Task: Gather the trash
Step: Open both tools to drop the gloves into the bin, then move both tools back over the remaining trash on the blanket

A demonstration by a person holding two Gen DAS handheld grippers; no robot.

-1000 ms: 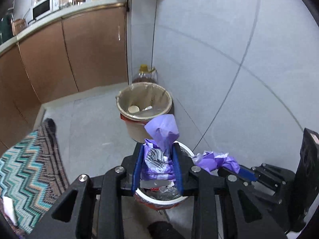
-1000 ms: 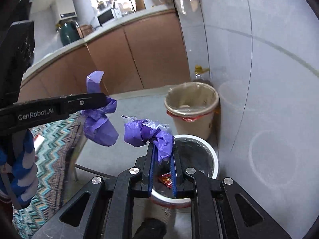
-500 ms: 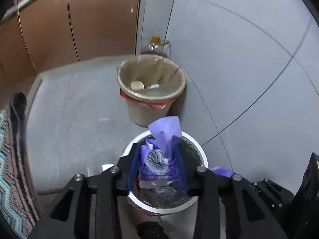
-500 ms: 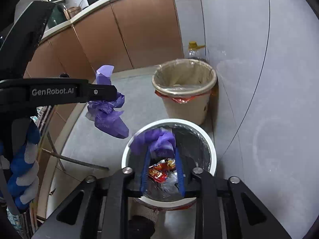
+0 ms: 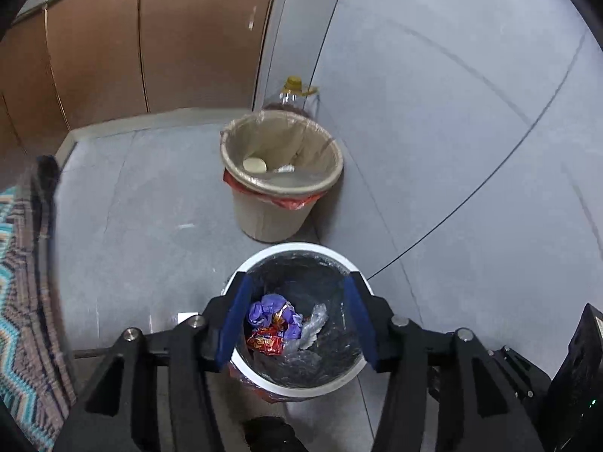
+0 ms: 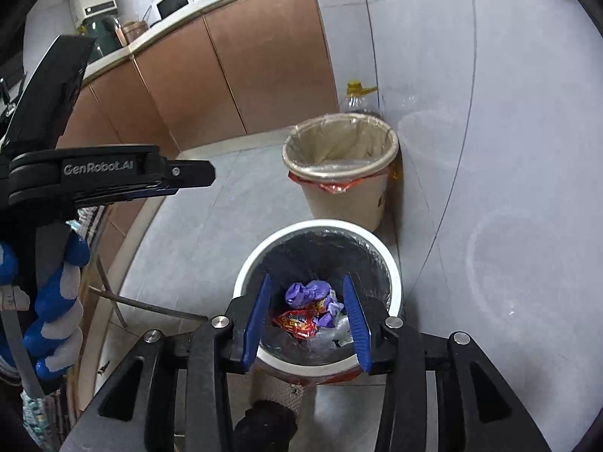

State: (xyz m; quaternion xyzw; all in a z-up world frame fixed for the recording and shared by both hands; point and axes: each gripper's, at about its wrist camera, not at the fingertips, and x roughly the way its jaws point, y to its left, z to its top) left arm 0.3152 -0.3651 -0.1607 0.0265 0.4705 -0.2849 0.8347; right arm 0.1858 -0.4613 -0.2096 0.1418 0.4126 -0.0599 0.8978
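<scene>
A white-rimmed bin with a black liner stands on the floor below both grippers; it also shows in the right wrist view. Inside lie crumpled purple wrappers, a red snack packet and clear plastic. My left gripper is open and empty above the bin. My right gripper is open and empty above the bin too. The left gripper's body shows from the side at the left of the right wrist view.
A beige bin with a clear liner and a little trash stands just beyond, against the grey tiled wall. A yellow-capped bottle stands behind it. Brown cabinets run along the back. A zigzag-patterned cloth hangs at left.
Both grippers have opened and let go of their purple wrappers, which have dropped into the white-rimmed bin. Both grippers now tilt down over the bin.
</scene>
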